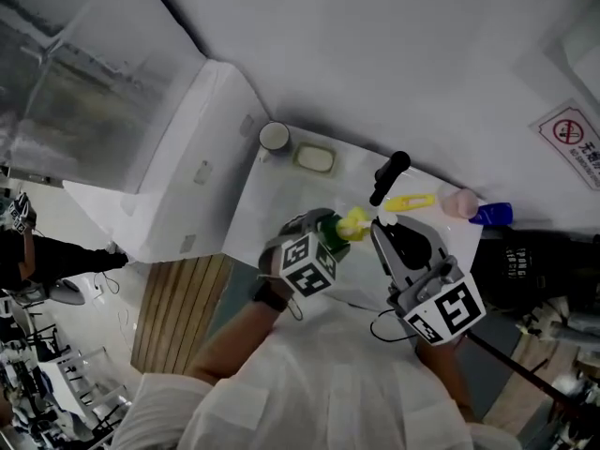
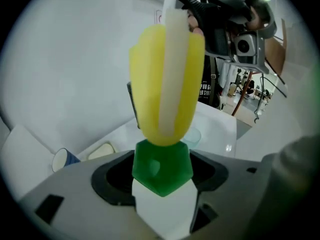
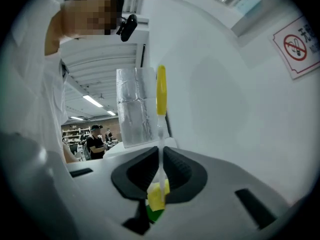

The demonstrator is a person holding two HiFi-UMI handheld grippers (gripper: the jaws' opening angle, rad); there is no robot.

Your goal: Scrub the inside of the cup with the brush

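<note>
My left gripper (image 1: 322, 228) is shut on a small green cup (image 2: 162, 171), held up above the table. The brush has a yellow sponge head (image 2: 167, 84) on a thin white stem, and the head's lower end sits in the cup's mouth. In the right gripper view the stem (image 3: 161, 134) runs between the jaws of my right gripper (image 3: 160, 156), which is shut on it, with the yellow head (image 3: 157, 196) and the cup (image 3: 154, 215) beyond. In the head view the two grippers meet over the table, cup (image 1: 327, 232) left, brush head (image 1: 354, 223) and right gripper (image 1: 380, 228) right.
On the white table (image 1: 281, 195) stand a white mug (image 1: 275, 136) and a pale dish (image 1: 315, 158) at the far edge. A black handle (image 1: 390, 176), a yellow item (image 1: 410, 202), a pink item (image 1: 458, 202) and a blue item (image 1: 492, 215) lie to the right. A wall is close behind.
</note>
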